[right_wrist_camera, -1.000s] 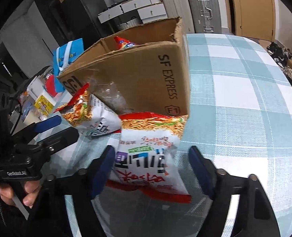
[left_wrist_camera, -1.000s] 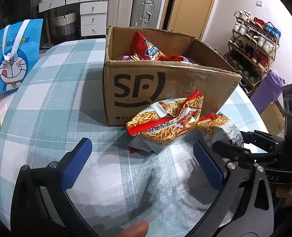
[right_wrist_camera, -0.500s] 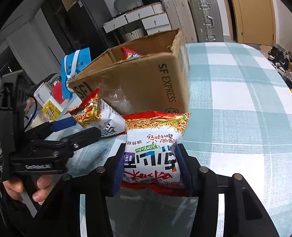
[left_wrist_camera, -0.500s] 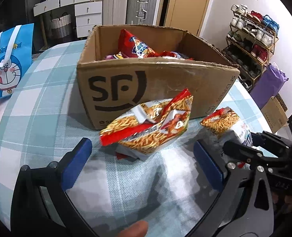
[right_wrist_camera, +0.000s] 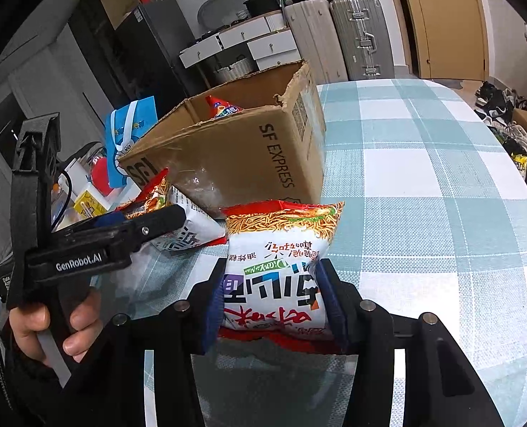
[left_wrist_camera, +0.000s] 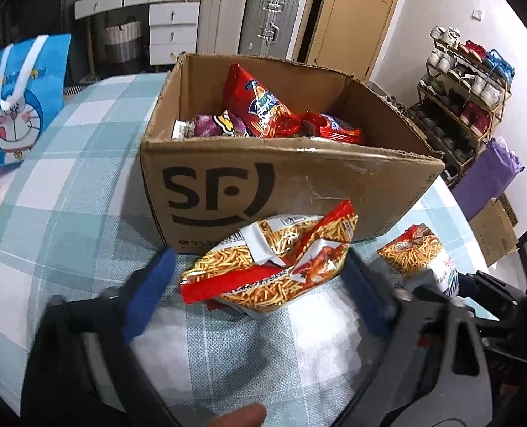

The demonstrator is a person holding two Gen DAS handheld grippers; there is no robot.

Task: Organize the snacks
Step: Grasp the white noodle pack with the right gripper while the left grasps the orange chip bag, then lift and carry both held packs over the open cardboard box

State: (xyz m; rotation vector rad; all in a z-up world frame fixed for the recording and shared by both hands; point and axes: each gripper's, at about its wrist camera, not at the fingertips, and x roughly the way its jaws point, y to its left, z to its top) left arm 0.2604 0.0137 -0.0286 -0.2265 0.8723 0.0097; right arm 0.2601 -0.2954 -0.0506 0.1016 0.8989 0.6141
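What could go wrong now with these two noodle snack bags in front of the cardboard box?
The right gripper pinches the white snack bag near its lower end, so the puffy bag could sag or slip when lifted. The left gripper has been closing around the crumpled snack bag, but the pads do not clearly press it yet; it could squirt forward against the cardboard box.

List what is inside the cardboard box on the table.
The cardboard box holds snack bags: a tall red bag standing upright, a purple bag to its left, and another red bag lying to its right. Anything beneath them is hidden by the front wall and the bags themselves.
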